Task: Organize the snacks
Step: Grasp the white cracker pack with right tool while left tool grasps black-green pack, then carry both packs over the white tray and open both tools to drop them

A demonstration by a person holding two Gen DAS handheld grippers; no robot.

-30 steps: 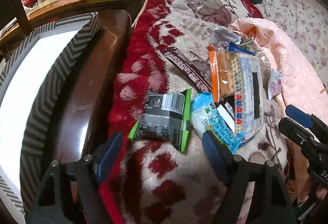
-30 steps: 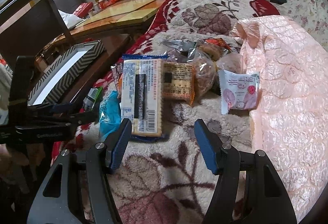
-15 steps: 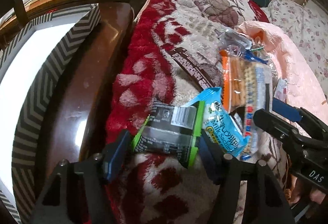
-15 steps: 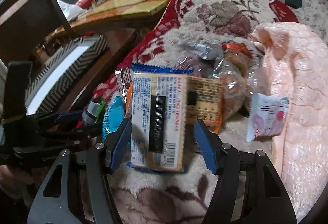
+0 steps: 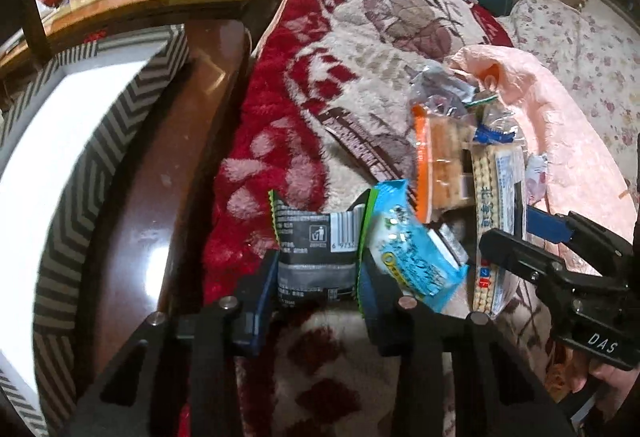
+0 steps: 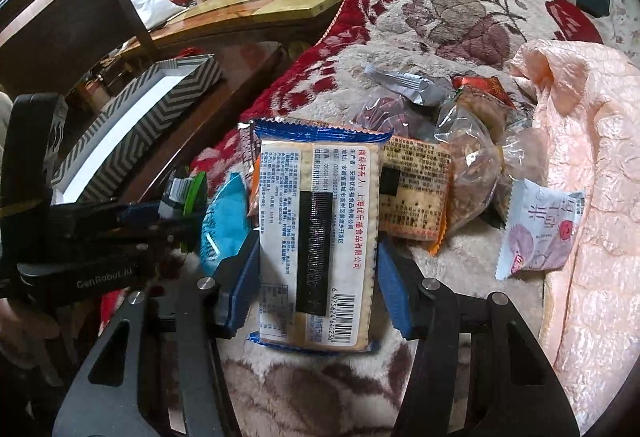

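Right gripper (image 6: 316, 269) closing on big cracker pack (image 6: 318, 233), pack sits between pads, long axis running near-to-far along fingers, so squeeze goes across short width. Left gripper (image 5: 316, 291) closing too, black-green snack pack (image 5: 316, 245) between its pads, on red-cream blanket (image 5: 360, 49). Chevron box (image 5: 100, 141) sits left, nearer left gripper, likely drop spot. Blue packet (image 5: 412, 257) leans right beside it.

Black green-edged packet (image 5: 316, 257) and flat blue-trimmed cracker pack (image 6: 318, 241) on blanket.
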